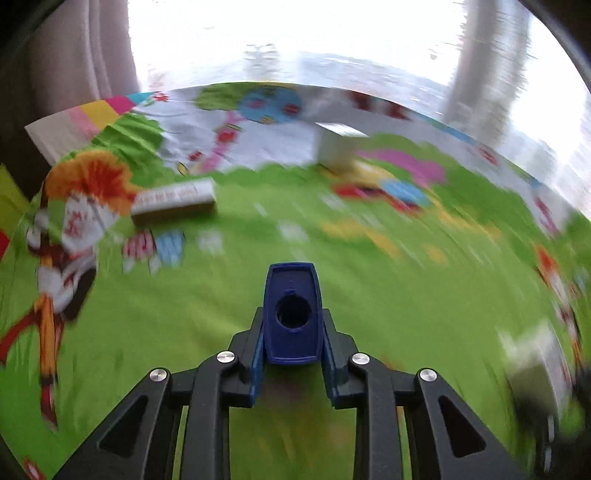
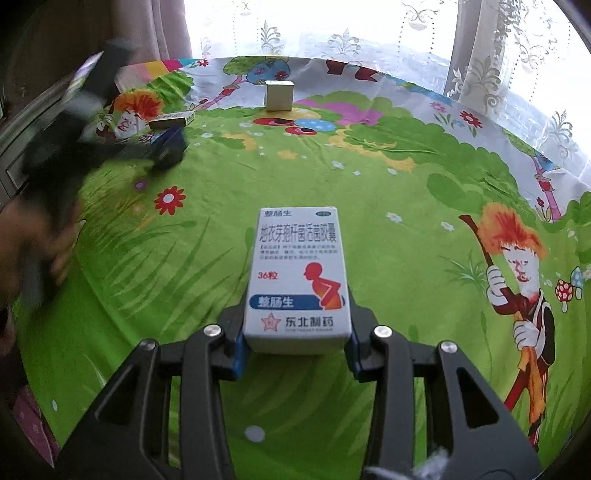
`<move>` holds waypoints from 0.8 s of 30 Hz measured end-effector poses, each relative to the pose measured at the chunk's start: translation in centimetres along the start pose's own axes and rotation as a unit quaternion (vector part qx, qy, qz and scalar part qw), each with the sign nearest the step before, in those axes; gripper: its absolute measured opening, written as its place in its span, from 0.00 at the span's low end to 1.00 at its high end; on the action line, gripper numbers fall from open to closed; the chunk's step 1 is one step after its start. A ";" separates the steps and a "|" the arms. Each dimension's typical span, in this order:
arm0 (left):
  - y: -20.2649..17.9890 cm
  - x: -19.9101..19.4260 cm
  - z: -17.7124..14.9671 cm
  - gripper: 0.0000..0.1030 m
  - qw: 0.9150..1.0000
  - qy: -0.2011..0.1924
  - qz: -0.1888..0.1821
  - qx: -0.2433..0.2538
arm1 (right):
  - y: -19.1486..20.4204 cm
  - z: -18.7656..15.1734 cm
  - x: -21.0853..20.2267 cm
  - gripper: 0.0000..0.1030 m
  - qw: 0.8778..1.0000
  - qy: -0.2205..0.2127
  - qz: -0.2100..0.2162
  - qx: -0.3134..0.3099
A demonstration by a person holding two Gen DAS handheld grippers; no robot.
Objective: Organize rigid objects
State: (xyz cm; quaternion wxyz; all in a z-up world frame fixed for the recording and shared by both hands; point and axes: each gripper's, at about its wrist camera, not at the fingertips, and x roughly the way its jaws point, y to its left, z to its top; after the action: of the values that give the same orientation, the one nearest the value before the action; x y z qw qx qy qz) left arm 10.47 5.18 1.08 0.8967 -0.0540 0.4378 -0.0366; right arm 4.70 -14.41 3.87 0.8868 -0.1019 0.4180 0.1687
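My left gripper is shut on a dark blue plastic piece with a round hole, held above the green cartoon cloth; the view is motion-blurred. My right gripper is shut on a white medicine box with blue and orange print, held over the cloth. The left gripper shows blurred at the left of the right wrist view. A flat long box lies at the left. An upright pale box stands farther back.
The cloth covers a table that ends at a bright window with lace curtains. A pink curtain hangs at the far left. A blurred box and dark shape sit at the right edge of the left wrist view.
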 end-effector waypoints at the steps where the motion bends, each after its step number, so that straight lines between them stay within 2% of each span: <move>1: -0.3 -1.1 -1.5 0.26 1.000 -0.001 -0.012 0.005 | 0.1 0.0 0.0 0.44 1.000 0.000 -0.001 0.000; 6: -4.3 -5.0 -6.9 0.26 0.996 -0.018 -0.052 0.071 | 0.1 -0.2 -0.2 0.44 1.000 0.000 -0.005 0.014; 11: -8.6 -6.8 -8.9 0.26 0.991 -0.021 -0.077 0.110 | 1.2 -2.4 -2.2 0.43 0.999 -0.005 -0.015 0.036; 14: -10.5 -9.0 -9.3 0.26 0.989 -0.046 -0.079 0.117 | 0.7 -4.1 -5.0 0.43 0.995 -0.043 -0.031 0.080; 15: -10.9 -10.3 -9.2 0.26 0.988 -0.067 -0.078 0.119 | 0.3 -4.6 -6.5 0.43 0.992 -0.074 -0.039 0.100; 18: -12.4 -14.2 -8.6 0.26 0.979 -0.133 -0.075 0.134 | -0.3 -5.8 -11.7 0.43 0.974 -0.175 -0.063 0.133; 19: -12.9 -16.0 -8.3 0.26 0.974 -0.163 -0.076 0.136 | -0.3 -6.0 -13.6 0.43 0.965 -0.209 -0.075 0.137; 20: -13.2 -17.7 -8.2 0.26 0.969 -0.189 -0.078 0.138 | -0.1 -6.3 -16.0 0.43 0.953 -0.255 -0.089 0.139; 22: -14.0 -21.1 -7.9 0.26 0.956 -0.240 -0.082 0.145 | 0.5 -6.8 -19.5 0.43 0.931 -0.318 -0.117 0.139; 23: -14.4 -22.4 -7.8 0.26 0.950 -0.261 -0.082 0.148 | 0.9 -7.2 -21.8 0.43 0.913 -0.359 -0.136 0.140; 24: -14.9 -24.1 -7.9 0.26 0.943 -0.285 -0.085 0.153 | 1.3 -7.5 -23.1 0.43 0.902 -0.381 -0.147 0.141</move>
State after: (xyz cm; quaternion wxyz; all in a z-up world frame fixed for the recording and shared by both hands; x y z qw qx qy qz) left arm -10.83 -7.37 17.03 0.9749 0.0389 0.1472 -0.1624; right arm -14.80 -20.59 17.01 0.9982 0.0363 0.0485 0.0018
